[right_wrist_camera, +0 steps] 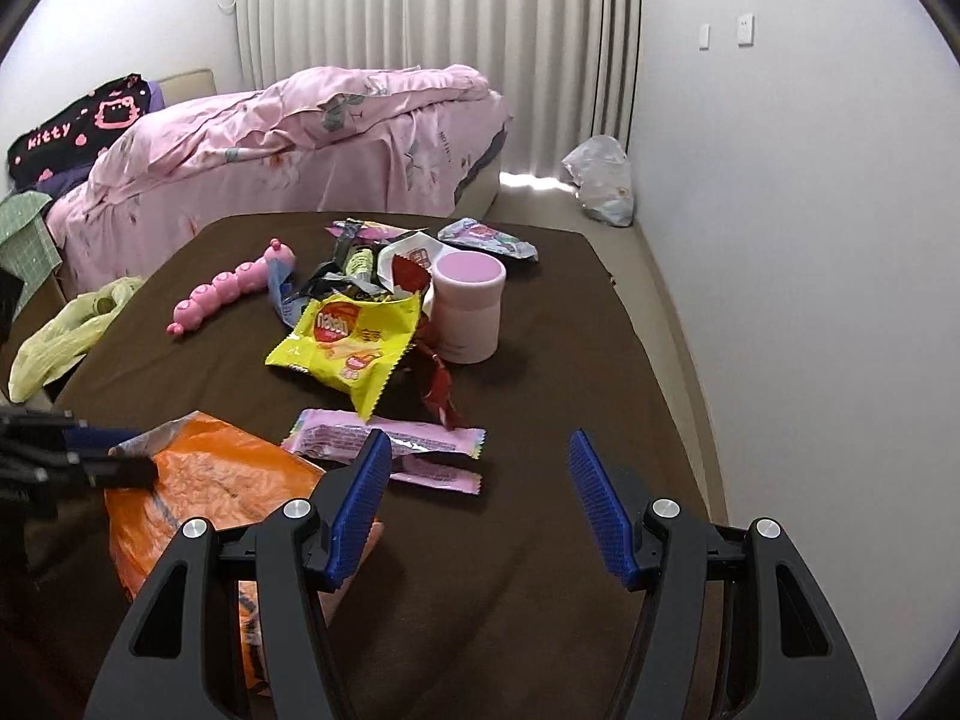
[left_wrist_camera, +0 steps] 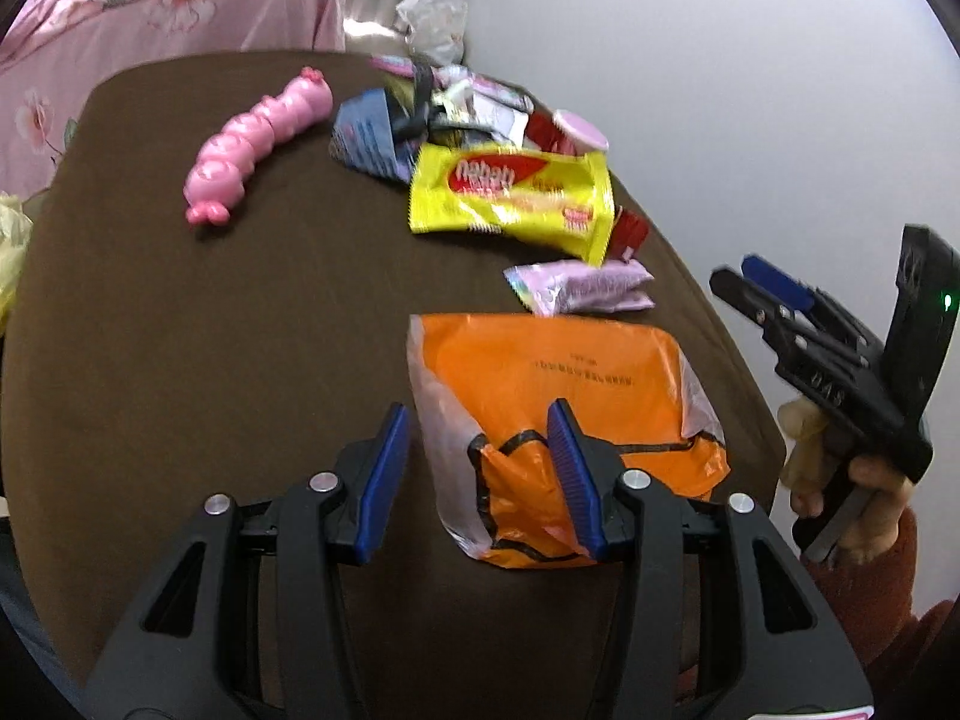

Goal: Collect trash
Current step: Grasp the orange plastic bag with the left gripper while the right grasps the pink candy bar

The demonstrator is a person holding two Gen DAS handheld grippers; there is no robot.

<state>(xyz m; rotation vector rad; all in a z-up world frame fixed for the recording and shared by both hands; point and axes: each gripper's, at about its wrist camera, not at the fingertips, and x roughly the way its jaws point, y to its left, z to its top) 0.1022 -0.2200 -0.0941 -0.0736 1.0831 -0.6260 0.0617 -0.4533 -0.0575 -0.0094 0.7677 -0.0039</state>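
**Both grippers over the orange bag, litter waiting behind**

Nearest in, the left gripper (left_wrist_camera: pixel 480 468) sits low over the brown surface (left_wrist_camera: pixel 180 360), pads parted with the crumpled near corner of the orange bag (left_wrist_camera: pixel 552 372) lying between them; no squeeze on the plastic can be seen. The right gripper (right_wrist_camera: pixel 480 504) is spread wide with nothing between its pads, hovering just right of that bag. Just past the bag lies a pink wrapper (right_wrist_camera: pixel 384 438), then the yellow snack packet (right_wrist_camera: pixel 348 342), partly overlapping a red wrapper (right_wrist_camera: pixel 435 384). Behind it, a pink cup (right_wrist_camera: pixel 468 306) stands upright beside a heap of crumpled wrappers (right_wrist_camera: pixel 360 264). A pink caterpillar toy (right_wrist_camera: pixel 228 294) lies to the left. Further back, the bed (right_wrist_camera: pixel 300 150) with its pink quilt.
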